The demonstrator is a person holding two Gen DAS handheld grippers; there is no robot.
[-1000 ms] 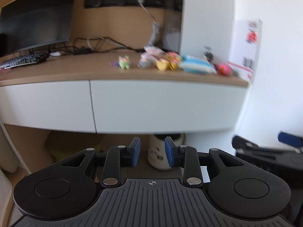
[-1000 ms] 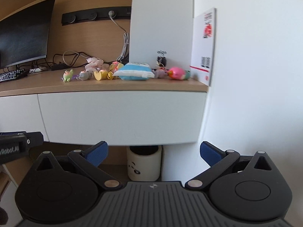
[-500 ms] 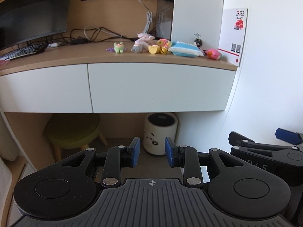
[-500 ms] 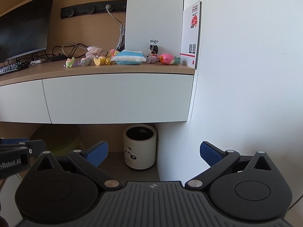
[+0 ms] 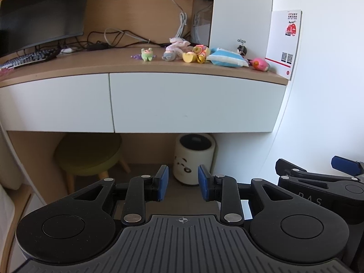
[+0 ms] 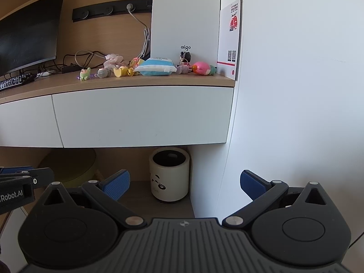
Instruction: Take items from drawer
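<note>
Fingers come first in both views: the left gripper [image 5: 183, 186] holds its blue pads a narrow gap apart with nothing between them, and the right gripper [image 6: 184, 185] is spread wide, also empty. Beyond them, under the surface, stand a white panda waste bin [image 6: 169, 176] and a yellow-green stool [image 5: 88, 153]. Above these is the right-hand drawer [image 5: 193, 102], its white front flush and closed, with a second drawer [image 5: 54, 104] to its left. On the surface [image 5: 109, 62] lie small toys and a blue tissue pack [image 5: 228, 57], with a keyboard [image 5: 27, 57] and monitor [image 5: 43, 11] farther back.

The step in hand looks like the approach: no drawer is open yet, so the next move calls for reaching under a front's lower edge to pull it out. No handle shows, and whatever the drawers hold is hidden.
</note>
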